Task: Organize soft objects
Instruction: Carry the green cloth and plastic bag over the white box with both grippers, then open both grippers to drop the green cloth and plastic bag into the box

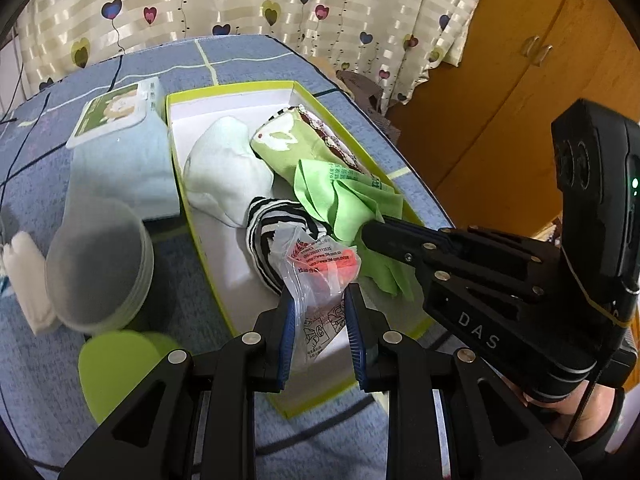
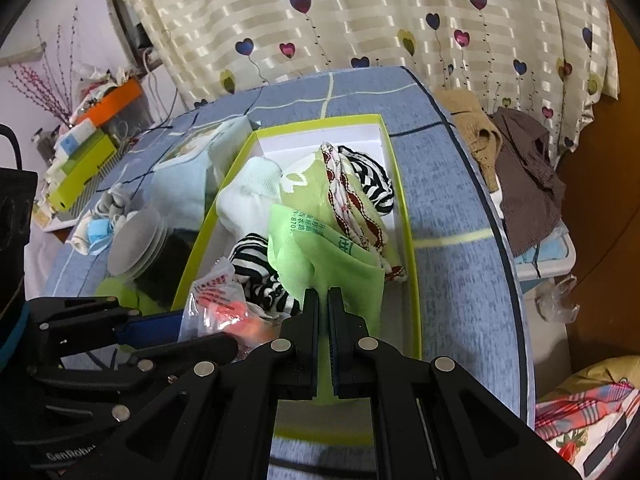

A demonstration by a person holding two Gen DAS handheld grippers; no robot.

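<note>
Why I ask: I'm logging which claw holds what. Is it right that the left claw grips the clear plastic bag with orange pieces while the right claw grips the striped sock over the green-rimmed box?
Not quite. The right claw is shut on the light green cloth, not the striped sock, as the right wrist view shows. The rest holds: the left claw grips the clear plastic bag over the green-rimmed box.
</note>
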